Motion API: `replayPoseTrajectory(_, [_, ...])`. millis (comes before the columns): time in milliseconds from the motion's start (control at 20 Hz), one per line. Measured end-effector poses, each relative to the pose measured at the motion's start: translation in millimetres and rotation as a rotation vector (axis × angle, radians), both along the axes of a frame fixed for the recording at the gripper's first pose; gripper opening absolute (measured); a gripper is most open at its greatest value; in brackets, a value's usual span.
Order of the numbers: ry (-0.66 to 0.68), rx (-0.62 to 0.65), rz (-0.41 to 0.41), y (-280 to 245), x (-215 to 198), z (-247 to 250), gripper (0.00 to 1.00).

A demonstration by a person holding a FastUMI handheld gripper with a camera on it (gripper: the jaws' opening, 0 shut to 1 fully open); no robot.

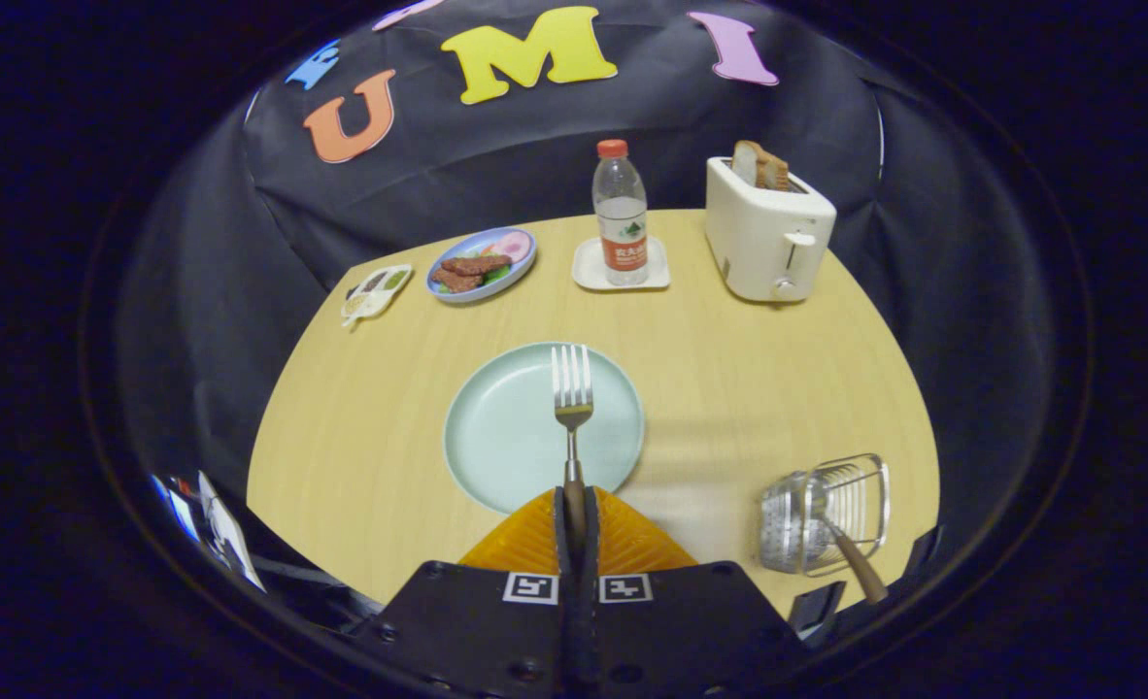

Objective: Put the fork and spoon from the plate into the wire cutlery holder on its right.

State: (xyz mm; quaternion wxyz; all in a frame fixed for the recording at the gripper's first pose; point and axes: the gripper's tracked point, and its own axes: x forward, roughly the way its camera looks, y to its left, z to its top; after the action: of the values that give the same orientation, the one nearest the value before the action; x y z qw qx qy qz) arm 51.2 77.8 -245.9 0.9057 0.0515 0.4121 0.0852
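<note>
Gripper (575,505) fingers are closed on the fork (572,408) handle, both pads pressing it. Fork long axis runs straight ahead along the fingers, tines pointing away, held over the pale green plate (496,437). Right of the fingers, the wire cutlery holder (831,510) stands on the wooden table (729,388) (a brown-handled utensil, probably the spoon (856,563), leans in it, handle toward the camera). Beyond the plate stands a toaster (766,233).

Beyond, a toaster (768,231) holding bread, a water bottle (621,214) on a coaster, a food plate (482,264).
</note>
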Motion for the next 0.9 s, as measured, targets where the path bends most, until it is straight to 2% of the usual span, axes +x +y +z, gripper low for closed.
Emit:
replayPoseTrajectory(400, [0.109, -0.062, -0.016, -107.0, -41.8, 7.2, 0.01])
replayPoseTrajectory(700, [0.228, -0.026, -0.069, -143.1, -69.3, 1.8, 0.01])
replayPoseTrajectory(800, [0.306, -0.047, -0.088, -154.3, -82.0, -2.1, 0.01])
replayPoseTrajectory(900, [0.392, -0.016, -0.102, -157.4, -91.9, -3.1, 0.01])
